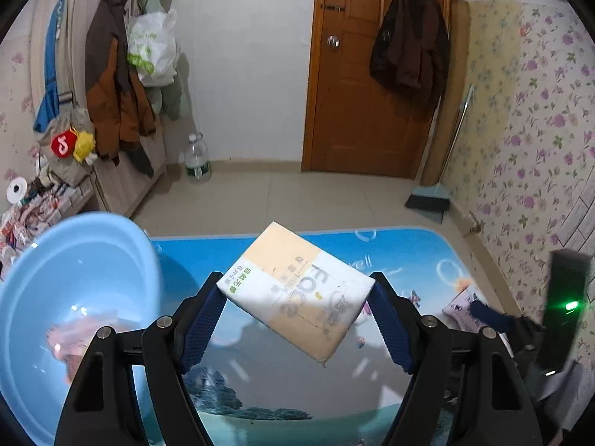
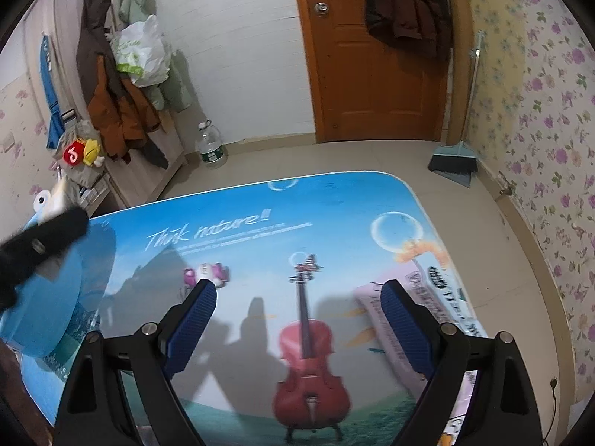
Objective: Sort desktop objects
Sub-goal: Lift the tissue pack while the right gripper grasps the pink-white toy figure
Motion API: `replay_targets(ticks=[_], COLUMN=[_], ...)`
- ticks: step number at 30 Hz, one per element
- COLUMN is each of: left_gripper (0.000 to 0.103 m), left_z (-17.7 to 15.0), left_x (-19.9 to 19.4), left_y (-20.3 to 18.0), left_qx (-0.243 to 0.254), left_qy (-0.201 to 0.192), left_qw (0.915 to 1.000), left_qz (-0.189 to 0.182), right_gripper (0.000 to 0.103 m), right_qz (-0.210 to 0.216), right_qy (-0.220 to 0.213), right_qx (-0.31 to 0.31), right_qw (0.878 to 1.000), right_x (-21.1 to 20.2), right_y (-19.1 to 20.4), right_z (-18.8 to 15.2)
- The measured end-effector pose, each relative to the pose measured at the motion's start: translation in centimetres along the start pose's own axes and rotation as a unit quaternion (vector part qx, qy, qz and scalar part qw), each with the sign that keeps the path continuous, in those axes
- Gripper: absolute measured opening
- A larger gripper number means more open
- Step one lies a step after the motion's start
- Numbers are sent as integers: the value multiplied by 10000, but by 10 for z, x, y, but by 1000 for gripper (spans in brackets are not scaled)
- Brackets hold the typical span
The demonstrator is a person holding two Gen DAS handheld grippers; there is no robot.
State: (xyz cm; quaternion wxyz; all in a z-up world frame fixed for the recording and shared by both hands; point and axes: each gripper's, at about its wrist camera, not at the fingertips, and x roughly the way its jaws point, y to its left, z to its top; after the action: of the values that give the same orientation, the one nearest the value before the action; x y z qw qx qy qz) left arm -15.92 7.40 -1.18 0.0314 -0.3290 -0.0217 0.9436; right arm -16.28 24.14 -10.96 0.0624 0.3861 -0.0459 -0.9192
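Left wrist view: the left tongs (image 1: 297, 297) clamp a tissue pack (image 1: 295, 295), white and peach with green print, by its two ends and hold it tilted in the air above the table (image 1: 390, 252). A pale blue plastic basin (image 1: 74, 297) stands at the table's left edge, just beside the tongs. The table top carries a printed blue sky scene with bubbles, the words "Think nature" and a red violin (image 2: 305, 364).

Right wrist view: the right tongs (image 2: 299, 297) hang spread wide above the violin print with nothing between their blue pads. A pink packet (image 2: 416, 319) lies flat at the table's right edge, under the right-hand pad.

Beyond the table lie a pale tiled floor (image 1: 279, 197), a brown wooden door (image 1: 357, 85) with a dark jacket hung on it, a broom and dustpan (image 1: 431, 197) against flowered wallpaper, a water bottle (image 1: 197, 158) and coats on the left wall.
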Motion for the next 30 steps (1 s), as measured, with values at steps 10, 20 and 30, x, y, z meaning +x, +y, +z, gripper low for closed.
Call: replay_targets(ticks=[10,20,30], left_gripper=[75,75,75], left_z=[5,-2,-10], left_x=[-13,-13,-9], left_y=[35,59,76], left_qx=[-236,-374,-513], left_qy=[-158,-157,-80], left_qw=[9995,9989,9984], left_qz=[141,230,239], right_gripper=[91,87,53], right_qz=[167,143,128], right_qy=[199,363,675], right_qx=[-542,-715,-786], right_qw=[9982,9967,9945], right_x=[24,47,68], right_y=[48,69,78], right_z=[2,1,2])
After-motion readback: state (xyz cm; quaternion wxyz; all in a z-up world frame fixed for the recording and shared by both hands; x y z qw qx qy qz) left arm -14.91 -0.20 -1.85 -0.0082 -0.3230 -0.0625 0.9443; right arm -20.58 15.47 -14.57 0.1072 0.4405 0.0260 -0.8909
